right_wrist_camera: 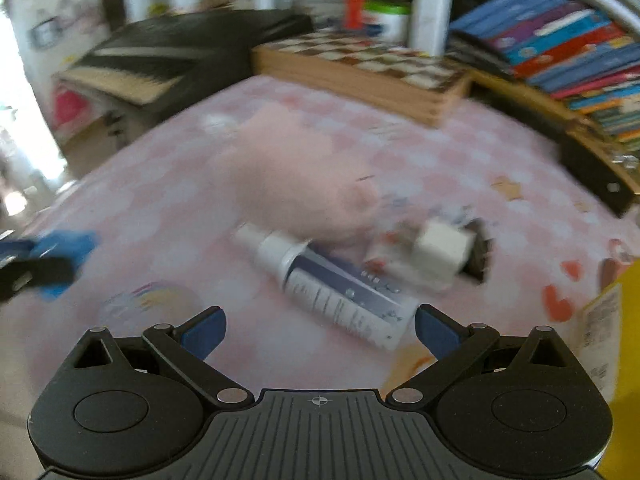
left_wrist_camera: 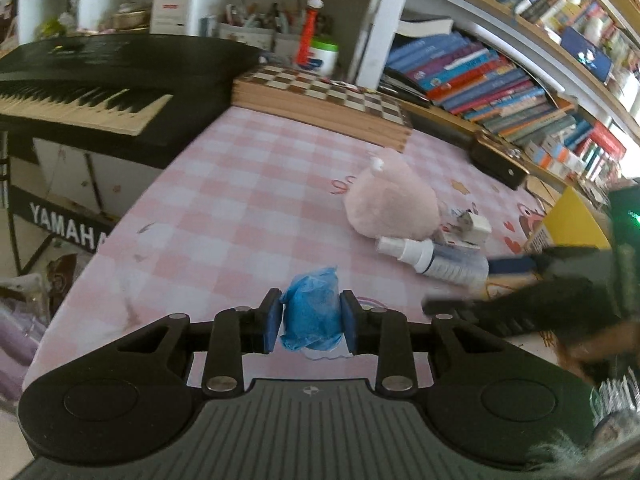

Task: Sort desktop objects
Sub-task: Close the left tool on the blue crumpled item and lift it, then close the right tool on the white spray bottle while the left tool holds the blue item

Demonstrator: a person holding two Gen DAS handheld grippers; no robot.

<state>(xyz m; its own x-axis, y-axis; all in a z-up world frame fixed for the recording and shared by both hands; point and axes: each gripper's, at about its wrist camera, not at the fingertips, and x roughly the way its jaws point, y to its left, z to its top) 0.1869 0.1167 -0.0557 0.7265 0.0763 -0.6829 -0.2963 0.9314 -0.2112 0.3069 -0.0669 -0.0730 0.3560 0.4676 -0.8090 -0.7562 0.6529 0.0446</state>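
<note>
My left gripper (left_wrist_camera: 309, 322) is shut on a crumpled blue plastic wad (left_wrist_camera: 310, 312), held just above the pink checked tablecloth (left_wrist_camera: 224, 208). A pink plush toy (left_wrist_camera: 390, 202) lies further back, with a white spray bottle (left_wrist_camera: 432, 261) and a white charger plug (left_wrist_camera: 472, 226) beside it. My right gripper (right_wrist_camera: 320, 330) stands open over the cloth, its right blue pad next to the base of the spray bottle (right_wrist_camera: 332, 286). Nothing is between its fingers. The plush toy (right_wrist_camera: 288, 172) and the charger plug (right_wrist_camera: 440, 256) lie behind the bottle, blurred. The blue wad (right_wrist_camera: 64, 252) shows at the left edge.
A wooden chessboard box (left_wrist_camera: 324, 108) sits at the table's back edge. A black keyboard (left_wrist_camera: 92, 84) stands to the left, bookshelves (left_wrist_camera: 512, 80) to the right. A yellow box (left_wrist_camera: 568, 220) stands at the right edge, a black case (left_wrist_camera: 500, 162) near the shelves.
</note>
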